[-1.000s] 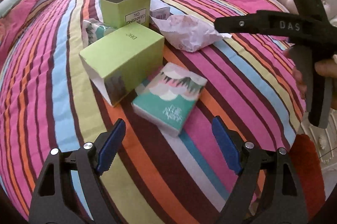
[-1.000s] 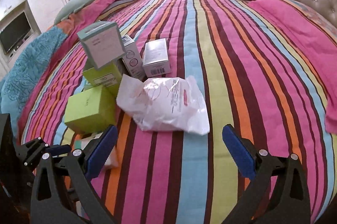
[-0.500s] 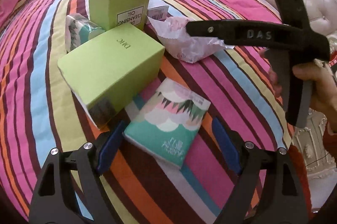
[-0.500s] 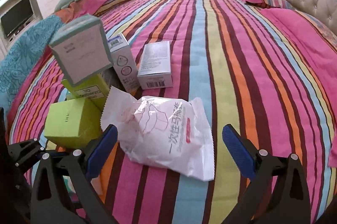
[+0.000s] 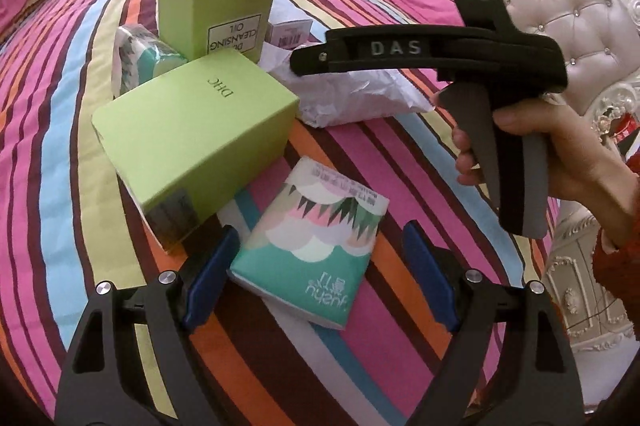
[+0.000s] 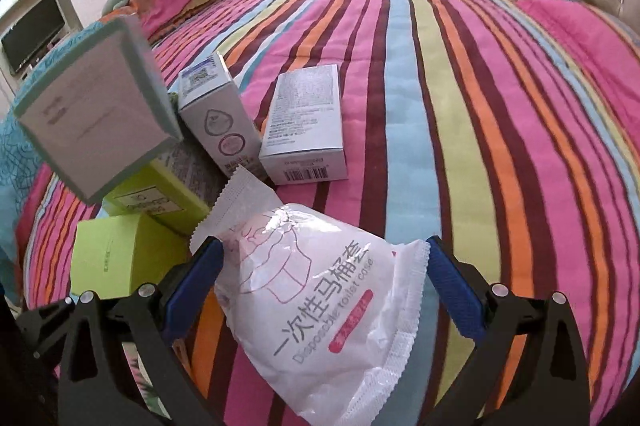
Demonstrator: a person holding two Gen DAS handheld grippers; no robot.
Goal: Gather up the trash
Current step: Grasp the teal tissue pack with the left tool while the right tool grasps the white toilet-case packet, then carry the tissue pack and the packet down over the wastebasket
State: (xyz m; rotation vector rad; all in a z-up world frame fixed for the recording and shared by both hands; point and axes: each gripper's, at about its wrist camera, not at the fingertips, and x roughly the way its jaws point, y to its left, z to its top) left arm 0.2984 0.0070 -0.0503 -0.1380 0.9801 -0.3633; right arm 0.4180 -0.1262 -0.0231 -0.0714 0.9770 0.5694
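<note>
Trash lies scattered on the striped bedspread: a teal tissue pack sits between the spread blue pads of the left gripper, its left edge just beside the left pad, with a lime DHC box ahead and to the left. The right gripper is likewise wide apart, straddling a white disposable toilet-seat-cover packet. Beyond that gripper lie two white cartons, with a pale teal-edged box up to the left.

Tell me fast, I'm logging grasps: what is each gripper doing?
Left gripper: open, jaws either side of the teal paper tissue pack.
Right gripper: open, astride the white plastic toilet-cover packet.
</note>
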